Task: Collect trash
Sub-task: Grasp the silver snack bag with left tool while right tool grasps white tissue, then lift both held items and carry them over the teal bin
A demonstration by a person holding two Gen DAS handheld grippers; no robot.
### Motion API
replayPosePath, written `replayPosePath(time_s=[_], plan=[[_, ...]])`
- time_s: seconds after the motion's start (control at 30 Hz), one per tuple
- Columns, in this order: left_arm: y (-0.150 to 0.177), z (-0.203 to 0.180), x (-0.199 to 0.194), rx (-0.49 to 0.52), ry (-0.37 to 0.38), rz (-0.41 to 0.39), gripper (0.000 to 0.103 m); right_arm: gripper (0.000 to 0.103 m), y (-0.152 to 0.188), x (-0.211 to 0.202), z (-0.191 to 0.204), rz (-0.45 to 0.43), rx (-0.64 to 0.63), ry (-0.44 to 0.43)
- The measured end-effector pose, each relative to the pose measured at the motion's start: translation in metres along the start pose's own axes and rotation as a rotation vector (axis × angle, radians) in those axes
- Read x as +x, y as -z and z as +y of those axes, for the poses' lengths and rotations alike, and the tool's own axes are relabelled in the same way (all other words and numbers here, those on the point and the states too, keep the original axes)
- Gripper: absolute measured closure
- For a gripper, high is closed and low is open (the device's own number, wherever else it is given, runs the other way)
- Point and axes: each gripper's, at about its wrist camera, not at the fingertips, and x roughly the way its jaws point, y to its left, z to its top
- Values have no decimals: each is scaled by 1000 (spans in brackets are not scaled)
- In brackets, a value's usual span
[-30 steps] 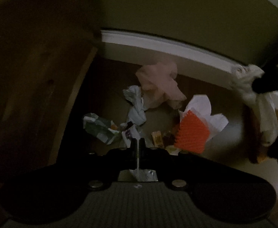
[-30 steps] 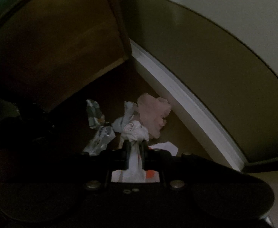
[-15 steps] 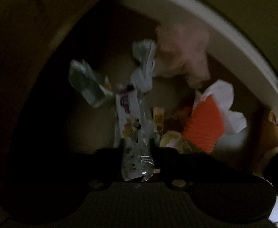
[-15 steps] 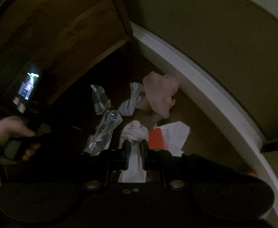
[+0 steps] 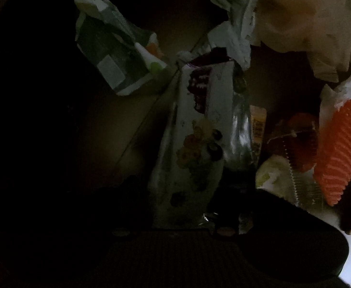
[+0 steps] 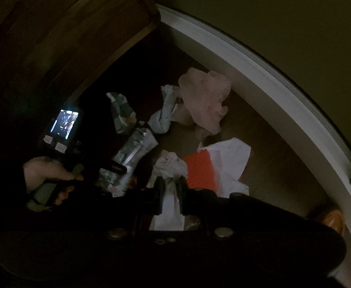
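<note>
Trash pile on floor (image 6: 276,158) in corner by baseboard (image 6: 259,72). Long snack wrapper (image 5: 194,144) runs near-to-far between left gripper (image 5: 182,216) jaws, which are closing. Right gripper (image 6: 169,187) clamps white crumpled bag (image 6: 169,165).

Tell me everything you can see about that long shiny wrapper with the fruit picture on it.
The snack wrapper is a long, crinkled foil-like packet, white with a dark purple logo and printed fruit, its inside silvery. It runs lengthwise between the left gripper's closing jaws, far end toward the trash pile. The right wrist view shows the wrapper near the hand. Whether the pads press it is too dark to tell.
</note>
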Motion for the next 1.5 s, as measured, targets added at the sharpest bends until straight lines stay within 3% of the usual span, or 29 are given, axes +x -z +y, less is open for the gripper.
replayPosePath(time_s=[0.03, 0.13, 0.43, 0.73, 1.0, 1.5], plan=[[1, 2, 0, 8, 3, -4, 93, 93, 0, 0, 2, -4, -4, 3], [9, 1, -10, 23, -5, -42, 101, 93, -1, -5, 7, -24, -14, 9], [33, -4, -86, 25, -31, -145, 102, 93, -6, -59, 29, -131, -21, 10], [52, -11, -255, 8, -2, -380, 102, 93, -18, -166, 70, -313, -119, 14], [105, -17, -402, 40, -3, -613, 102, 93, -15, -258, 112, -465, -191, 3], [192, 16, -609, 42, -47, -928, 102, 93, -51, -418, 222, -747, -393, -69]])
